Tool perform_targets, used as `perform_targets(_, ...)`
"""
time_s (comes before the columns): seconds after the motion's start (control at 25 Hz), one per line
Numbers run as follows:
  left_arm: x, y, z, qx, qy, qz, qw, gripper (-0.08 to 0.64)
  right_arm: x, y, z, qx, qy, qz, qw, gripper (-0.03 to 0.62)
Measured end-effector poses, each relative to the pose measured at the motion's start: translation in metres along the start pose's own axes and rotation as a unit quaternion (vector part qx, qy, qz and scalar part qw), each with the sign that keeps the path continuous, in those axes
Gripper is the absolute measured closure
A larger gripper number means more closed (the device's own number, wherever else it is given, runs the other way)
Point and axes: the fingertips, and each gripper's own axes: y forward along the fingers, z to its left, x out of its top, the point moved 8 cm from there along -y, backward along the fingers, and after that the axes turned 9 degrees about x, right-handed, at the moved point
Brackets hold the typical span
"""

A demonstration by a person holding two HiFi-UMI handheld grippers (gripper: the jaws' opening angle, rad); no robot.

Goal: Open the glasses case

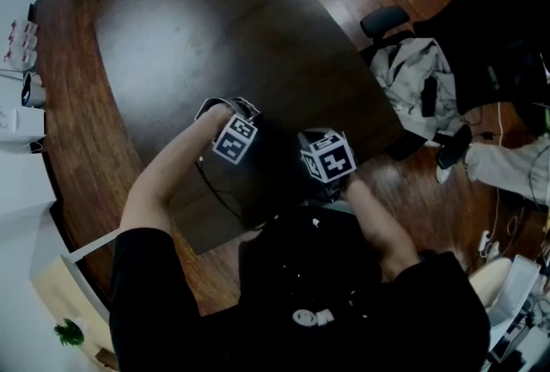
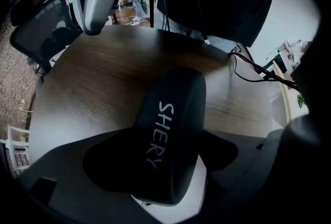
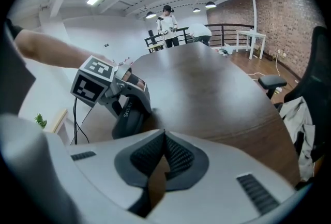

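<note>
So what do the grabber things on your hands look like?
The left gripper and right gripper each carry a white cube with black square markers. The right one is pale grey with dark ribbed pads. Sleeves are black, short.

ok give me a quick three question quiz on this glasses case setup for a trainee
1. True or false: the right tool is shut and empty.
2. Which word is printed on the glasses case?
3. The case sits between the open jaws of: A) the left tool B) the right tool C) neither.
Key: 1 true; 2 SHERY; 3 A.
</note>
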Motion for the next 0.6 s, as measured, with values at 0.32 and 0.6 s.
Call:
perform_targets(0.32,0.006,-0.035,-0.005,0.043,-0.324,-0.168,0.9301,0.19,0.01,-0.017,-0.003,0.034,-0.025,-0.045,0.998,0.577)
perform_targets(0.6,0.013,-0.086,-0.043,0.087,-0.513,-0.332,0.7868,0.19,0.034,-0.043,0.03,0.23,-0.071,-0.103,0.965,0.476)
